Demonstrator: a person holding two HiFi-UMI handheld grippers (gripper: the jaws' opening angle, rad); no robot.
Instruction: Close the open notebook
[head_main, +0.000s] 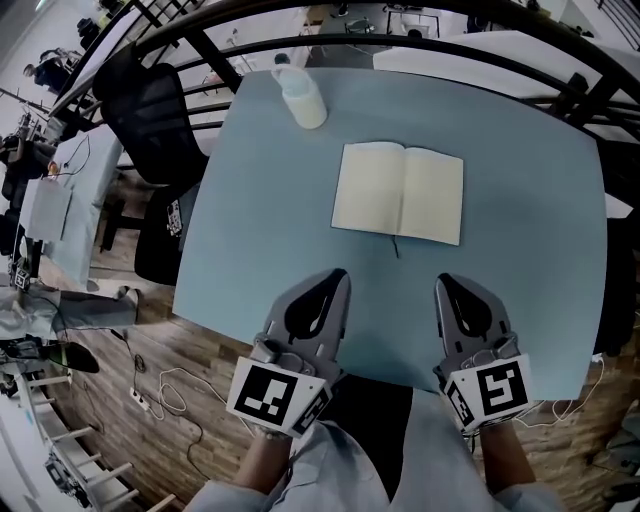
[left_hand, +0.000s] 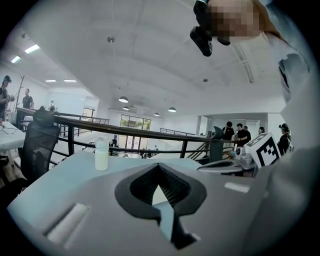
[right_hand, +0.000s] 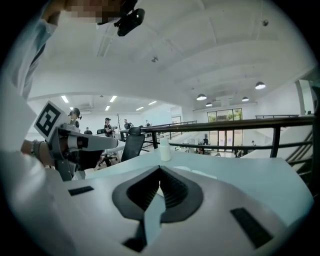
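Cream-paged, the notebook (head_main: 398, 192) is seen open mid-frame. Below, left gripper (head_main: 339, 274) and right gripper (head_main: 444, 281) jaws are closed, empty.

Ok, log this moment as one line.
notebook open on table | left claw shut, empty | right claw shut, empty | both short of notebook
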